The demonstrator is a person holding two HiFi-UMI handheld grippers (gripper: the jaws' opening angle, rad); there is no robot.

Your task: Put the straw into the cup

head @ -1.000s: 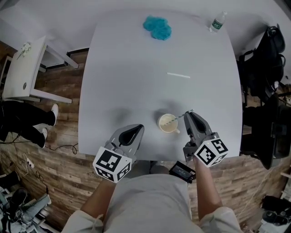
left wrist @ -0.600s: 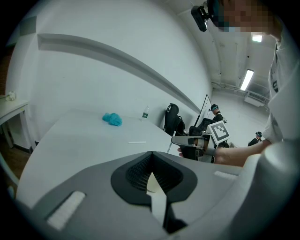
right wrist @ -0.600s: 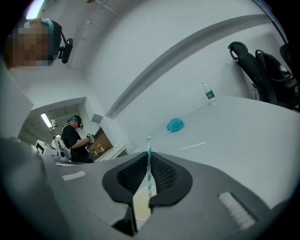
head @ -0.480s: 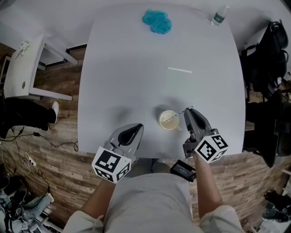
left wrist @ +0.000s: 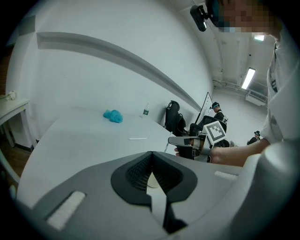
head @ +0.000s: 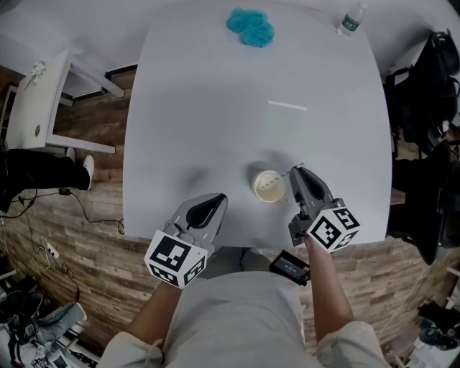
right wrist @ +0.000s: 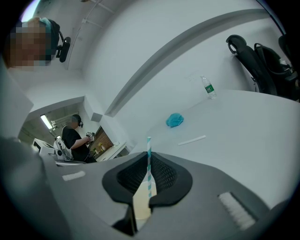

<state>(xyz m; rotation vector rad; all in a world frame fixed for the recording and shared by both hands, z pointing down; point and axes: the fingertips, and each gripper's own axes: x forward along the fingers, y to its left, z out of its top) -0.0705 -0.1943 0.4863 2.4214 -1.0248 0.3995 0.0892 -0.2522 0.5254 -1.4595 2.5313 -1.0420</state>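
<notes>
- Where the head view looks down on the white table, the right gripper holds the striped straw slanted, its lower end inside the mouth of the cup. The left gripper hovers near the cup's left, apart from it. A blue cloth, a bottle and a white stick lie farther off.
- Left gripper view: the left gripper has its jaws pressed together on nothing. The cup shows pale beyond them.
- Right gripper view: the right gripper is clamped on the straw, whose tip rises past the jaws. The cup sits below.
</notes>
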